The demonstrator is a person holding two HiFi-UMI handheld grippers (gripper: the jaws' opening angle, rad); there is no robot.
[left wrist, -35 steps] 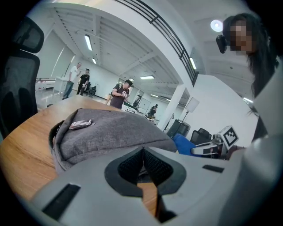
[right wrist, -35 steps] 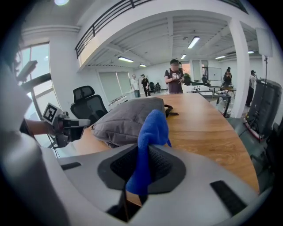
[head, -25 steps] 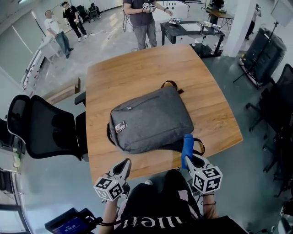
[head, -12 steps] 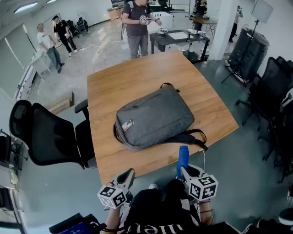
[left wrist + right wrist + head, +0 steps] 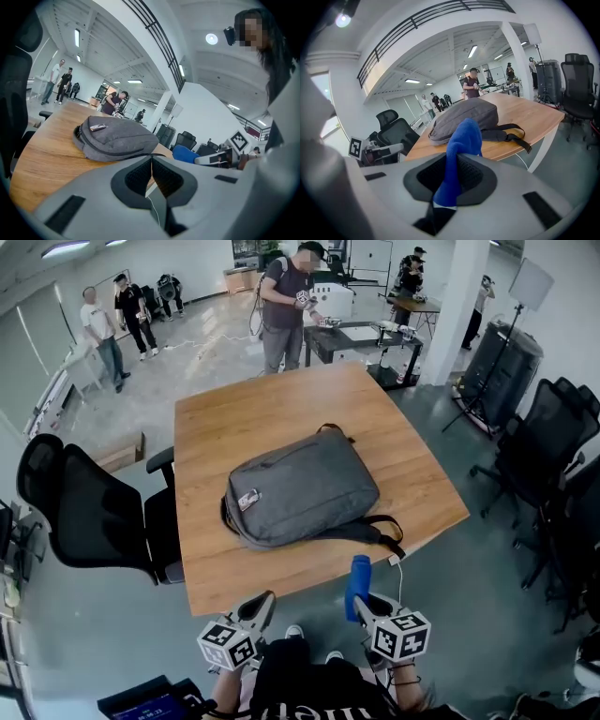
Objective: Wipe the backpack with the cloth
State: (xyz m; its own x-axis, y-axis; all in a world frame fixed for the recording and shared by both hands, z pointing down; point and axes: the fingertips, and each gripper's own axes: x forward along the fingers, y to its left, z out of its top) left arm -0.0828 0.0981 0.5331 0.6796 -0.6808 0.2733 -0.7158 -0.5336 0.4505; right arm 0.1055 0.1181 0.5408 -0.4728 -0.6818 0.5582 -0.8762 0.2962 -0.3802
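Note:
A grey backpack (image 5: 302,488) lies flat on the wooden table (image 5: 234,409), its straps (image 5: 380,529) trailing toward the near right edge. It also shows in the left gripper view (image 5: 115,137) and the right gripper view (image 5: 464,117). My right gripper (image 5: 359,597) is shut on a blue cloth (image 5: 357,583) that sticks up between its jaws (image 5: 459,157), held off the table's near edge. My left gripper (image 5: 264,602) hangs below the near edge too, shut with nothing in it (image 5: 151,168).
A black office chair (image 5: 89,512) stands at the table's left side. More black chairs (image 5: 548,451) crowd the right. A person (image 5: 286,301) stands beyond the far edge by a dark bench (image 5: 366,338); other people (image 5: 112,315) stand far left.
Both grippers have drawn back from the table's near edge toward my body. The backpack looks farther away, and the blue cloth stays in the right gripper.

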